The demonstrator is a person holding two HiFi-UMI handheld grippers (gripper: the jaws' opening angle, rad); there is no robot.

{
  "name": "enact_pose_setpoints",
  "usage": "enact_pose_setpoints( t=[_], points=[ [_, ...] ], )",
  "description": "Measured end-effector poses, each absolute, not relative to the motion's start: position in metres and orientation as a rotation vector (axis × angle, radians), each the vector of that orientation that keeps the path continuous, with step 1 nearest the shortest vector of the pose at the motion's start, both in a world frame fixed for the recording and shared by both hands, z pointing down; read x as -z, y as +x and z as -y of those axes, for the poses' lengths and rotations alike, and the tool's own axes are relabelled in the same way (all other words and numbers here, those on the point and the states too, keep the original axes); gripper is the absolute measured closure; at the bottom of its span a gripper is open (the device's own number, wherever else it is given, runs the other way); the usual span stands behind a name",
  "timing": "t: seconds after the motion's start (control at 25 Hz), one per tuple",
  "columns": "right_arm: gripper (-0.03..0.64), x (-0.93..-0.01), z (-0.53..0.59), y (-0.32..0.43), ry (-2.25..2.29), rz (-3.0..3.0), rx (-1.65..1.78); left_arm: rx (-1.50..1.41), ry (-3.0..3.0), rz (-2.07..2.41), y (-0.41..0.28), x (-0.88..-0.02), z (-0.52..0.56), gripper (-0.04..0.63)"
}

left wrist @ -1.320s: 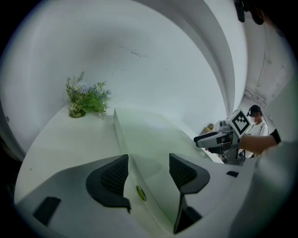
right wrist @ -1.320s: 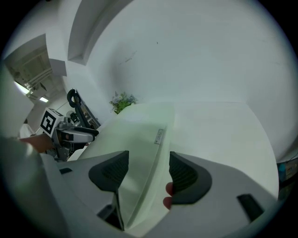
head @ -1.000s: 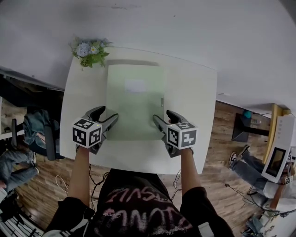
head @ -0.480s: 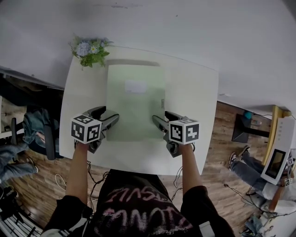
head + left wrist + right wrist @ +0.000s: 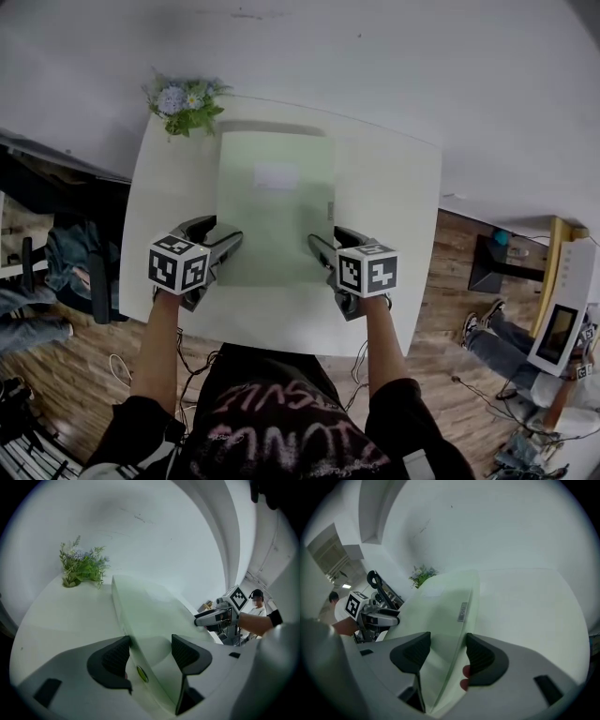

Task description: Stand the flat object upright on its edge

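A pale green flat folder (image 5: pixel 274 211) with a white label lies lengthwise on the white table (image 5: pixel 394 206); a shadow shows behind its far edge. My left gripper (image 5: pixel 217 246) is at the folder's near left corner and my right gripper (image 5: pixel 323 246) at its near right corner. In the left gripper view the folder (image 5: pixel 145 620) runs between the two pads, close to the left one, with a gap to the right one. The right gripper view shows the folder's edge (image 5: pixel 461 606) passing between the spread pads. Both grippers stand open around the folder.
A small bunch of artificial flowers (image 5: pixel 183 101) stands at the table's far left corner, near the folder's far edge. A white wall rises behind the table. Wooden floor, chairs and people (image 5: pixel 28 323) lie beyond the table's sides.
Both grippers have shifted only slightly at the folder's near corners. The folder stays in about the same place.
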State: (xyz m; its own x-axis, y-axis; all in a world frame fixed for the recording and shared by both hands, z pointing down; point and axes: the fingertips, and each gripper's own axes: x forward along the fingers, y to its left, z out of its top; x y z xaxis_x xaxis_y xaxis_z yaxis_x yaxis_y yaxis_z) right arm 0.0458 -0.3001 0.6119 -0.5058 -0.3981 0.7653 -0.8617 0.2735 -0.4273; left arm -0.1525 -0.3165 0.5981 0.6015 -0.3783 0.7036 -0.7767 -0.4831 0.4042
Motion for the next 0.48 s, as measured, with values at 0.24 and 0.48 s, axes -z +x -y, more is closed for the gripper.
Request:
enact_pose_setpoints(
  t=[0.24, 0.48],
  points=[
    [0.363, -0.605, 0.298, 0.048, 1.172, 2.048, -1.142, -0.729, 2.175, 0.924, -0.148, -0.588, 0.321, 0.301],
    [0.364, -0.582, 0.314, 0.052, 1.238, 2.11, -0.971, -0.723, 2.279, 0.986, -0.143, -0.567, 0.336, 0.302]
  ],
)
